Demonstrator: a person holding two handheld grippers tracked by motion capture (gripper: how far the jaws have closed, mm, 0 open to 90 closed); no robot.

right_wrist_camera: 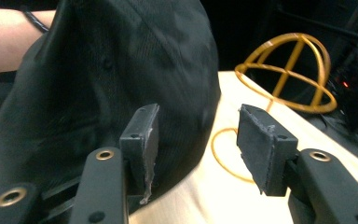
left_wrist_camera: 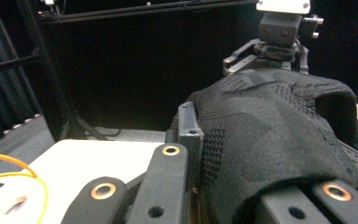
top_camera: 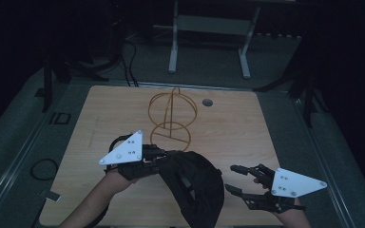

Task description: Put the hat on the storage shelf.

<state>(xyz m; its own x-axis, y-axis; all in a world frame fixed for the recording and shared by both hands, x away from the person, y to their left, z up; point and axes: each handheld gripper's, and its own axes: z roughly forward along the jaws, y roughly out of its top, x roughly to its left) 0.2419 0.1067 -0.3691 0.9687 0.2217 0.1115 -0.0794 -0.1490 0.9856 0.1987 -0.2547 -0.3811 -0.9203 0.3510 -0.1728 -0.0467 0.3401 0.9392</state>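
My two grippers and a black cap on the table

My left gripper (top_camera: 164,153) pinches the black cap (top_camera: 195,183); my right gripper (top_camera: 235,178) sits apart, jaws wide. A yellow wire stand (top_camera: 172,116) is behind.

**A:** ok so where's everything sitting relative to the cap (top_camera: 195,183)?

**B:** cap's sitting on the near part of the table (top_camera: 100,123), about the middle. The wire stand (top_camera: 171,116) is standing behind it, toward the far edge, and the little hole in the table (top_camera: 207,102) is lying just right of the stand.

**A:** and the grippers?

**B:** left gripper (top_camera: 164,153) is coming in at the cap's left and touching its upper edge, the fabric lying between its jaws. Right gripper (top_camera: 235,179) is sitting just right of the cap, jaws apart.
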